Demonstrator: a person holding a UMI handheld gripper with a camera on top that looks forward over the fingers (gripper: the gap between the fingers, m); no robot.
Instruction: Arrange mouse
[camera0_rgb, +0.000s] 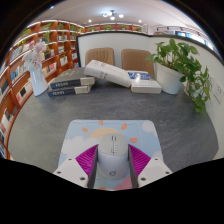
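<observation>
A white mouse (112, 150) lies lengthwise between my fingers, over a pastel mouse pad (88, 132) on the grey table (45, 115). My gripper (112, 160) is shut on the mouse: the magenta pads (88, 157) press on its left and right sides. The rear of the mouse is hidden at the base of the fingers. I cannot tell whether the mouse rests on the pad or is held just above it.
Beyond the mouse pad, a stack of books (72, 86), a tilted white box (105, 72) and a flat book (146, 85) lie on the table. A potted plant (182, 62) stands far right. A bookshelf (25, 65) lines the left; two chairs (100, 55) stand behind.
</observation>
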